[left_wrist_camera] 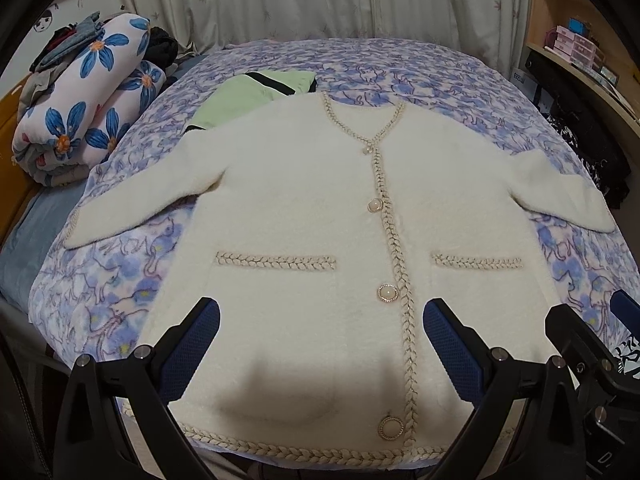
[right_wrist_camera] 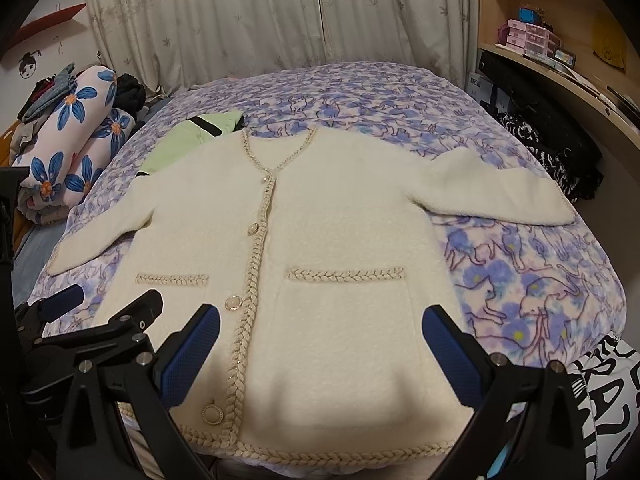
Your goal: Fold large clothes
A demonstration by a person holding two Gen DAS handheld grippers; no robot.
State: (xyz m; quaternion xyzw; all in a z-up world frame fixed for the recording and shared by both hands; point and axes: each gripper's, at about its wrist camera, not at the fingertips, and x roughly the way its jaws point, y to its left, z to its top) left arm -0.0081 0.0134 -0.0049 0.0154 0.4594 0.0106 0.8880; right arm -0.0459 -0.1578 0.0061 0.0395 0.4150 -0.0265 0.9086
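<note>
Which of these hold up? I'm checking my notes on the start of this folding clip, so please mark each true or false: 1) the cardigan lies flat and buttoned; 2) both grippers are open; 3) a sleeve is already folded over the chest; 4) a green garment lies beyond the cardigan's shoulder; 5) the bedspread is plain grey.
1) True: the cream cardigan lies flat, buttoned.
2) True: the left gripper and right gripper are open, holding nothing.
3) False: both sleeves lie spread outward.
4) True: the green garment lies there, partly under the shoulder.
5) False: the bedspread has a blue and purple cat print.
</note>
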